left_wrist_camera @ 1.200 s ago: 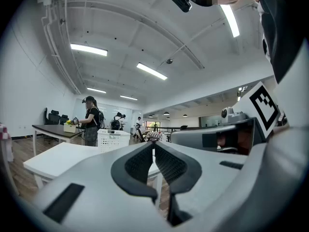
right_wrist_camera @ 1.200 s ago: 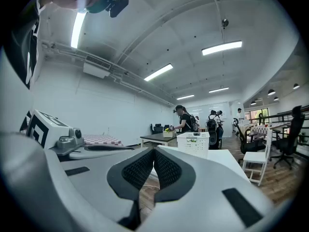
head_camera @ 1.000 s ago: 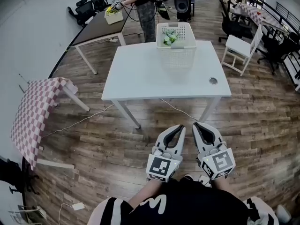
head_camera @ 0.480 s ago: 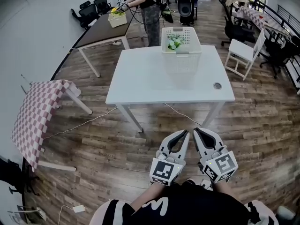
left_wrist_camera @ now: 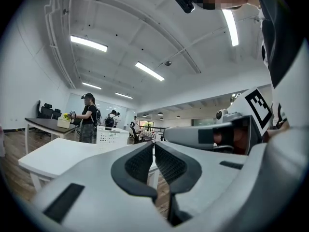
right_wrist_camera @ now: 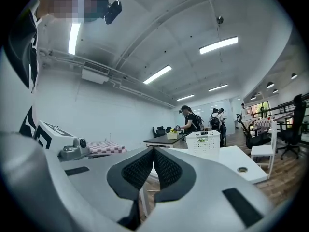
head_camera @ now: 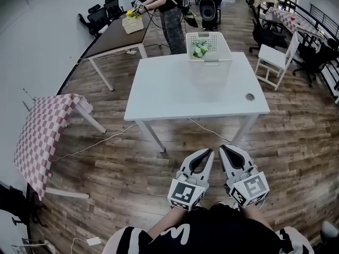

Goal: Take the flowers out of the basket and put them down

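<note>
A white slatted basket (head_camera: 208,46) stands at the far edge of a white table (head_camera: 175,94), with pale green and white flowers (head_camera: 200,48) inside it. The basket (right_wrist_camera: 206,140) also shows in the right gripper view, and the basket (left_wrist_camera: 112,135) shows small in the left gripper view. Both grippers are held close to my body, well short of the table's near edge. My left gripper (head_camera: 211,151) is shut with nothing between its fingers. Beside it, my right gripper (head_camera: 221,147) is shut and empty too.
A person (head_camera: 168,4) stands beyond the table at a dark desk (head_camera: 114,33) that carries a box of yellow flowers (head_camera: 132,21). A checkered-cloth table (head_camera: 45,128) is at left, a white chair (head_camera: 275,62) at right. Cables (head_camera: 95,142) trail across the wooden floor.
The view has moved slightly, so the white table and basket sit a little lower and farther right in the frame. Both grippers stay shut and side by side.
</note>
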`<state>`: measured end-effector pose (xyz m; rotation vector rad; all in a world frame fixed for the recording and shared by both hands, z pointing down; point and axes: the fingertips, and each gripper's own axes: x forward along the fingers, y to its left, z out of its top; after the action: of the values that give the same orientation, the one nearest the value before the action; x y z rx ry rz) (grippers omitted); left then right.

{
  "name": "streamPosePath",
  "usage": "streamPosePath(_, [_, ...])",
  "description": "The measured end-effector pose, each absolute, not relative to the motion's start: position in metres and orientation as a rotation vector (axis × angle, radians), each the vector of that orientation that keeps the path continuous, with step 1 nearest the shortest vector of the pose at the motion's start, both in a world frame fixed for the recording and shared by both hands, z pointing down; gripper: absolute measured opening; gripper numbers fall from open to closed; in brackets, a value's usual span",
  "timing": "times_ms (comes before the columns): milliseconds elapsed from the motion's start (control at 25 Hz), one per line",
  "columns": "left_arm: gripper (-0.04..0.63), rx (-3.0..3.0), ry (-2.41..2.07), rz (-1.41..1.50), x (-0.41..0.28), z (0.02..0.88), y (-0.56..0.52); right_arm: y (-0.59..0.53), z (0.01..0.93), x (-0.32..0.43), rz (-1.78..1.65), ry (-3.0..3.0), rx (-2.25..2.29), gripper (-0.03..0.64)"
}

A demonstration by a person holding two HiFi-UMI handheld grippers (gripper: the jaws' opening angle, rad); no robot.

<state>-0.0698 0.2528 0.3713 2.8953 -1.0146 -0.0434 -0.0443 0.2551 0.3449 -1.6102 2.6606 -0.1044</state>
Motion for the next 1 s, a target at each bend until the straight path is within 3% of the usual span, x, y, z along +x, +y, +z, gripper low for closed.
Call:
streamPosePath(520, [0.017, 2.876, -0.953, -0.051, -0.081, 0.385, 0.231, 0.238, 0.353, -0.059, -0.092, 2.639, -1.658, 0.017])
streamPosePath(1000, [0.017, 2.848, -1.058, -0.023, -0.058, 0.389, 0.133, 0.142, 0.354, -0.03, -0.072, 2.654, -1.631, 0.017])
